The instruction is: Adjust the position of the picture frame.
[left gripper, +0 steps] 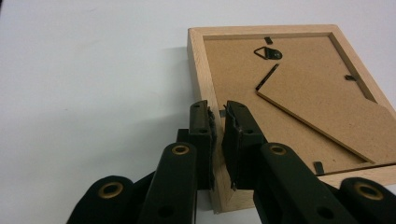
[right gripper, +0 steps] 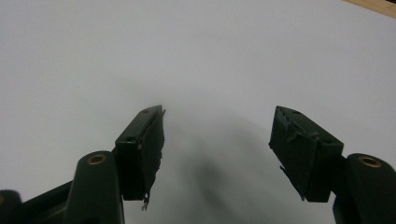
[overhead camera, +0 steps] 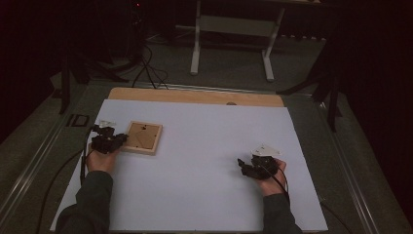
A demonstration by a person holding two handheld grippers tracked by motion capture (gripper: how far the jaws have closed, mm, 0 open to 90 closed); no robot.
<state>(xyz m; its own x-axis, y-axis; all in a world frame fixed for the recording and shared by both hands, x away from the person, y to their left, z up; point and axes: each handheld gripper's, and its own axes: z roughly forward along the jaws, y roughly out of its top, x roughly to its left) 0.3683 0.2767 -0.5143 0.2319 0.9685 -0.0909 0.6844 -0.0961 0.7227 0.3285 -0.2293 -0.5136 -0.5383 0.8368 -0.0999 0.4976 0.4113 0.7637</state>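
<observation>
A wooden picture frame lies back-up on the white worktop, in its far left part, with the hanger, the little turn clips and the fold-out stand of the backing board facing upward. The left gripper sits at the frame's near-left side, and its jaws are pinching the wooden side rail close to a corner: one pad lies against the outer face of the rail, the other against the inner lip where the backing board begins. The right gripper rests well to the right of the frame, nearer the person, with its jaws spread wide over bare worktop and nothing between them. The grip looks narrow and off-centre, so if the frame is lifted from this one rail its weight would hang far out from the pads, and it could pivot, sag or slip free and drop back on the worktop. The glass side is turned down, so a fall or a drag could scratch or crack it, though that face is hidden here. The inner pad sits close to one of the clips; a squeeze or twist there might bend it or lever the backing board loose. With the right gripper so far from the frame, it can lend no support at present.
</observation>
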